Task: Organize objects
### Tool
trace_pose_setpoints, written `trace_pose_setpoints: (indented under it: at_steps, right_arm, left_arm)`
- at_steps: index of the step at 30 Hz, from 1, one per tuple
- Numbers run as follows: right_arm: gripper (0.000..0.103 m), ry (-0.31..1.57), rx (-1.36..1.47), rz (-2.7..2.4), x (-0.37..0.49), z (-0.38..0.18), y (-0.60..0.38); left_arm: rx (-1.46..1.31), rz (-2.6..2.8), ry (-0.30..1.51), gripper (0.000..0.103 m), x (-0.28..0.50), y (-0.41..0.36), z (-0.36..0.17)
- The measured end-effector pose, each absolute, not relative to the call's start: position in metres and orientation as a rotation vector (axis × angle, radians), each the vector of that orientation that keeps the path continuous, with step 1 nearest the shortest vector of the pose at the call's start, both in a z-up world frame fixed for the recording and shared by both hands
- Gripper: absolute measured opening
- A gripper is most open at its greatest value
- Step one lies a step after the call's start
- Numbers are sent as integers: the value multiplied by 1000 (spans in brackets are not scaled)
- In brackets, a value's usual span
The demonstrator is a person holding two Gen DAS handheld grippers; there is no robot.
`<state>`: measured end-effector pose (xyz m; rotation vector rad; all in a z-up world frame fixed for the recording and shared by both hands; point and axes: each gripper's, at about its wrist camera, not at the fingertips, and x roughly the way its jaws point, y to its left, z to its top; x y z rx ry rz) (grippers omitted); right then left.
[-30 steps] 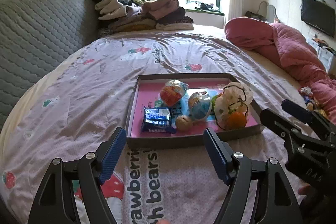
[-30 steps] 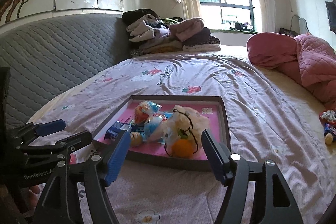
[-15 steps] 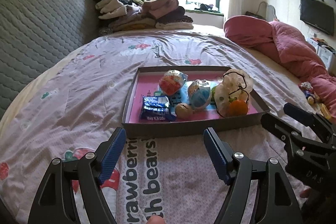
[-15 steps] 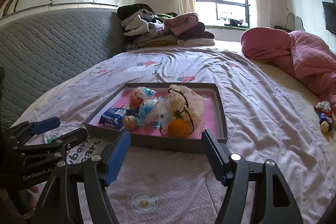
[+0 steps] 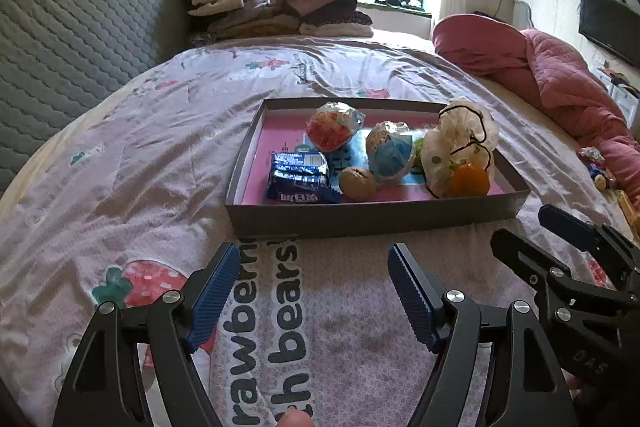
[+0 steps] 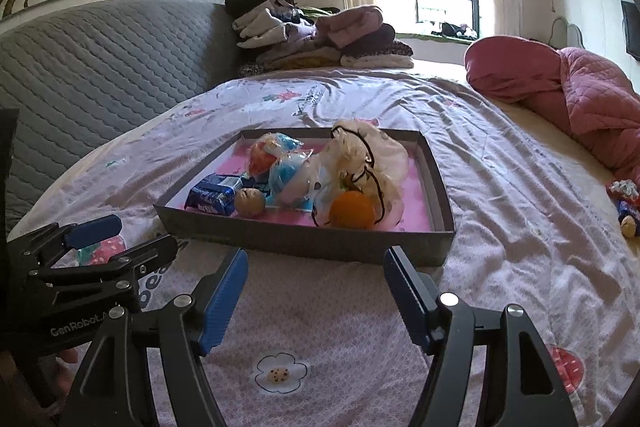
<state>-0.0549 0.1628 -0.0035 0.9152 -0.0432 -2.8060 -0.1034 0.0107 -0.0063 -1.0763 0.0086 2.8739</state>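
Note:
A grey box lid with a pink inside (image 5: 376, 217) (image 6: 304, 239) lies on the bed. In it are a blue biscuit pack (image 5: 298, 177) (image 6: 214, 197), a walnut (image 5: 357, 183) (image 6: 250, 202), an orange-red wrapped snack (image 5: 334, 126) (image 6: 262, 153), a blue wrapped snack (image 5: 390, 153) (image 6: 288, 169) and a clear bag with an orange (image 5: 466, 147) (image 6: 354, 183). My left gripper (image 5: 314, 267) (image 6: 120, 233) is open and empty just short of the lid's near wall. My right gripper (image 6: 316, 269) (image 5: 536, 227) is open and empty beside it.
The bed has a lilac strawberry-print sheet (image 5: 160, 155). Folded clothes (image 5: 272, 5) are stacked at the far end by the grey quilted headboard (image 5: 72, 39). A pink quilt (image 5: 560, 79) lies at the right. Small toys (image 6: 626, 201) sit near the right bed edge.
Both grippers have pulled back and dropped a little from the lid, so the lid sits higher in both views. Both stayed open. Nothing in the lid moved.

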Motion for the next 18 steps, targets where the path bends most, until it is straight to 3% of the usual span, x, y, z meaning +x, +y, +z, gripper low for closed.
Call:
trace_pose_setpoints:
  at_steps: [18]
  right_arm:
    - [70,-72,976,-2816,-60,-17,165]
  left_arm:
    - [-1096,2870,24,78,-108,11,-17]
